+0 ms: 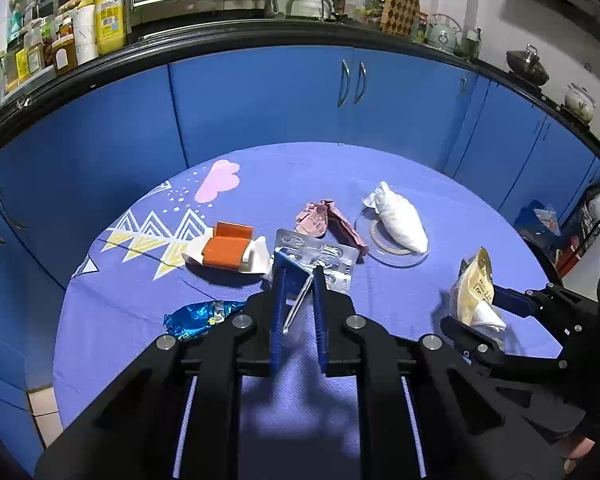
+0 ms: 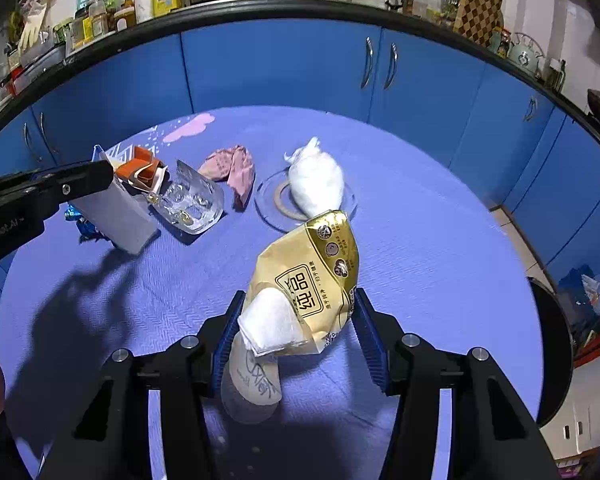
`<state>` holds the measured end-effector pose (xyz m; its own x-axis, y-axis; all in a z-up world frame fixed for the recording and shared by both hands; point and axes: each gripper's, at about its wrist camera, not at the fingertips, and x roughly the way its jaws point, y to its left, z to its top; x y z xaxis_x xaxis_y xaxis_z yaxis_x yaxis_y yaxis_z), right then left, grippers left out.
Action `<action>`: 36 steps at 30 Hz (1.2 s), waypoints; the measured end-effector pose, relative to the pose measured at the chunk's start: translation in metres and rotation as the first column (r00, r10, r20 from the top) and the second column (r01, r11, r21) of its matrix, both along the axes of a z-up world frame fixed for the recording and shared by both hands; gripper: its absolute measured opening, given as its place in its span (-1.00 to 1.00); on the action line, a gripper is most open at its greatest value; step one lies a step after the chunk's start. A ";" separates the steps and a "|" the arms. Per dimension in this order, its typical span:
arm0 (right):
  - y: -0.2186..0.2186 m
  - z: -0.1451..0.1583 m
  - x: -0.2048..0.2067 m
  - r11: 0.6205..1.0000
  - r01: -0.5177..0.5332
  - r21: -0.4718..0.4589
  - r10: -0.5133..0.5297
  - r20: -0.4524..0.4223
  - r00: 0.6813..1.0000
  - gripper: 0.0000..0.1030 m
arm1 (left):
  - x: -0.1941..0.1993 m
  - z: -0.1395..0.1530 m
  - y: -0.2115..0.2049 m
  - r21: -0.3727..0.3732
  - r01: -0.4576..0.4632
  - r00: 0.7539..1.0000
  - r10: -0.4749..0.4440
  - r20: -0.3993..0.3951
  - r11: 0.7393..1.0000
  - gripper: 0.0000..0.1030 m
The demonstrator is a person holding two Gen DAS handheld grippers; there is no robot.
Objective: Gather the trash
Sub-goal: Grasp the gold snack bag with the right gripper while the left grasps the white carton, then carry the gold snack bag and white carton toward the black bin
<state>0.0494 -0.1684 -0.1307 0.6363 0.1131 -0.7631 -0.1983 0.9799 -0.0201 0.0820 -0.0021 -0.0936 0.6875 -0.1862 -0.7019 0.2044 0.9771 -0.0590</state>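
The left gripper (image 1: 298,276) has its blue fingers (image 1: 279,304) drawn nearly together, clamped on a thin clear plastic bag (image 2: 116,210) that the left wrist view barely registers; the right wrist view shows it as a pale sheet hanging from the jaws, long axis slanting down toward the table. Just past the fingertips lies a silver blister pack (image 1: 320,258), with an orange and white box (image 1: 228,254) to its left, a blue foil wrapper (image 1: 198,318) nearer, and a pink crumpled paper (image 1: 324,222) beyond. The right gripper (image 2: 296,332) is closed on a yellow snack packet (image 2: 312,276) stuffed with white tissue (image 2: 270,326); the packet stands upright, its long axis rising away from the fingers. Farther out, a white wad (image 2: 316,178) rests on a clear lid (image 2: 268,204) on the purple tablecloth (image 2: 440,240)
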 end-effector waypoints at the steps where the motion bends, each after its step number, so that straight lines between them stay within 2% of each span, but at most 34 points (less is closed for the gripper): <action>1: -0.001 0.002 -0.001 1.000 0.002 0.001 -0.002 0.005 1.000 -0.01 | -0.001 0.002 0.000 -0.003 0.001 1.000 -0.001 0.004 1.000 -0.74; 12: -0.017 0.024 -0.011 1.000 0.027 0.005 -0.027 0.074 0.997 -0.01 | -0.020 0.027 -0.017 -0.010 0.046 0.997 -0.046 0.066 0.999 -0.74; 19: -0.040 0.036 -0.017 0.998 0.067 0.003 -0.066 0.113 0.991 -0.01 | -0.024 0.038 -0.049 0.008 0.102 0.991 -0.103 0.090 0.995 -0.74; 36: -0.096 0.052 -0.031 0.988 0.152 0.017 -0.152 0.183 0.971 -0.01 | -0.020 0.038 -0.115 0.064 0.201 0.974 -0.206 0.089 0.978 -0.74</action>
